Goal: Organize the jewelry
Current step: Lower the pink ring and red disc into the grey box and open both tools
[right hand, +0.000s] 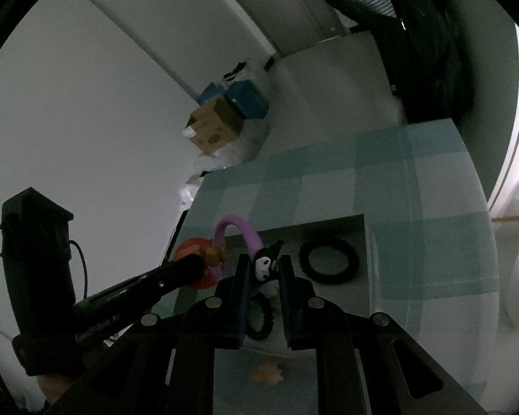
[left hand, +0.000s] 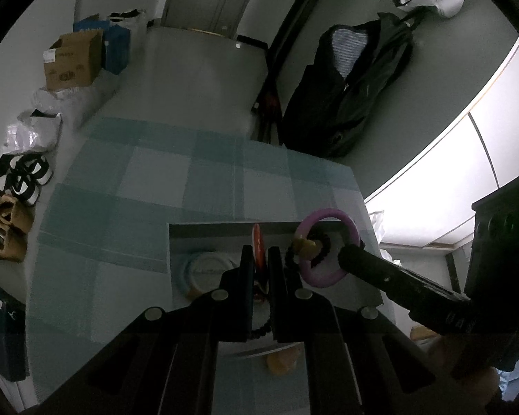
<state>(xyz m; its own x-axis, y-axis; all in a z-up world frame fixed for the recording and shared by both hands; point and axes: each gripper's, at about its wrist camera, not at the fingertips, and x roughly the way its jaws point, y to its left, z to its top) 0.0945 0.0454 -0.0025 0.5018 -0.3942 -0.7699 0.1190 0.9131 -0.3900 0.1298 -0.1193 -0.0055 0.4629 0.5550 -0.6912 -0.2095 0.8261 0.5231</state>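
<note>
My left gripper (left hand: 261, 259) is shut on a flat red-orange round piece (left hand: 258, 242), seen edge-on between its fingers. From the right comes my right gripper (left hand: 349, 259), shut on a purple bangle (left hand: 320, 278) that carries a yellow charm (left hand: 306, 243) and black beads. In the right wrist view, the right gripper (right hand: 264, 271) pinches the purple bangle (right hand: 249, 235) beside a black-and-white figure charm (right hand: 267, 263). The left gripper (right hand: 190, 264) holds the red-orange piece (right hand: 187, 247) just to its left. Both hang above a grey tray (right hand: 328, 226) on the checked tablecloth (left hand: 148, 186).
A black beaded bracelet (right hand: 328, 259) and a second one (right hand: 261, 320) lie in the tray, and a pale ring (left hand: 204, 269) at its left. An orange piece (left hand: 280, 363) lies nearer me. On the floor stand a cardboard box (left hand: 72, 58) and shoes (left hand: 20, 180); a dark jacket (left hand: 349, 83) hangs behind.
</note>
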